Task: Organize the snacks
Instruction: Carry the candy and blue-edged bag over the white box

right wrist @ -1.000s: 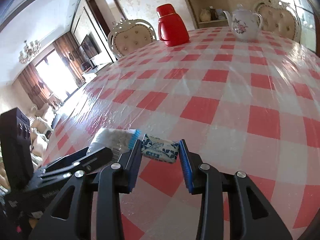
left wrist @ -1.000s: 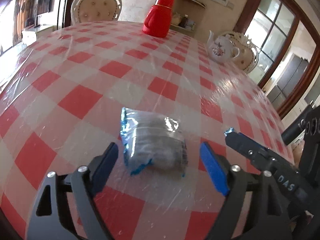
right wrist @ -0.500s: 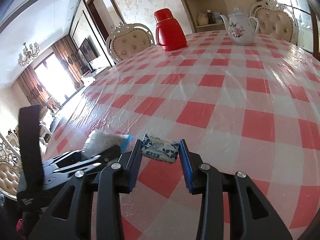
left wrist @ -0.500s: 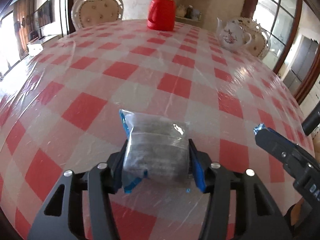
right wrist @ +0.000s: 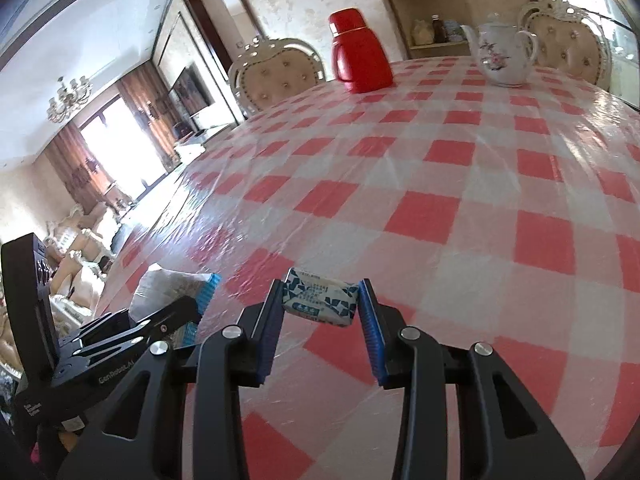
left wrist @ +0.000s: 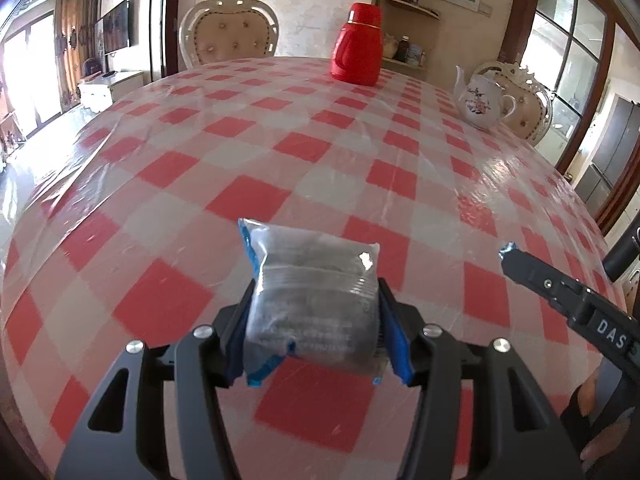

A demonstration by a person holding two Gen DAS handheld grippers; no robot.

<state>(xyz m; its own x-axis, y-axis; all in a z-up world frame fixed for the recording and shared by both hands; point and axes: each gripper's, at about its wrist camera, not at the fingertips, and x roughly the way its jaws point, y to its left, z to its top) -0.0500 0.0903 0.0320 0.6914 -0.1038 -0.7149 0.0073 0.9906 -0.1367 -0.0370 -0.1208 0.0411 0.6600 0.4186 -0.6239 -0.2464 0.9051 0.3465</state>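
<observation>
The left tool (left wrist: 314, 332) is closed on a clear snack bag (left wrist: 314, 300) with blue sealed edges, its blue pads pressing both sides so the packet bulges forward between them. The bag appears lifted just off the counter (left wrist: 280, 160), though its lower edge cannot be told apart from the surface with certainty. The right tool (right wrist: 320, 300) is likewise clamped on a small blue-and-white wrapped snack (right wrist: 320, 298), held crosswise at the fingertips and seemingly clear of the checked cloth below. In the right wrist view the left tool and its bag sit just beside it to the left, near but not touching.

Both pick-ups look complete, so the step in hand seems to be the carry: each snack is secured and ready to go to a common spot. No tray, box or bowl shows in either view, so the destination cannot be told. The next move likely calls for steady grips while both packets travel, then setting them down side by side. The red thermos (left wrist: 356, 52) and white teapot (left wrist: 482, 100) stand well apart at the far edge.
</observation>
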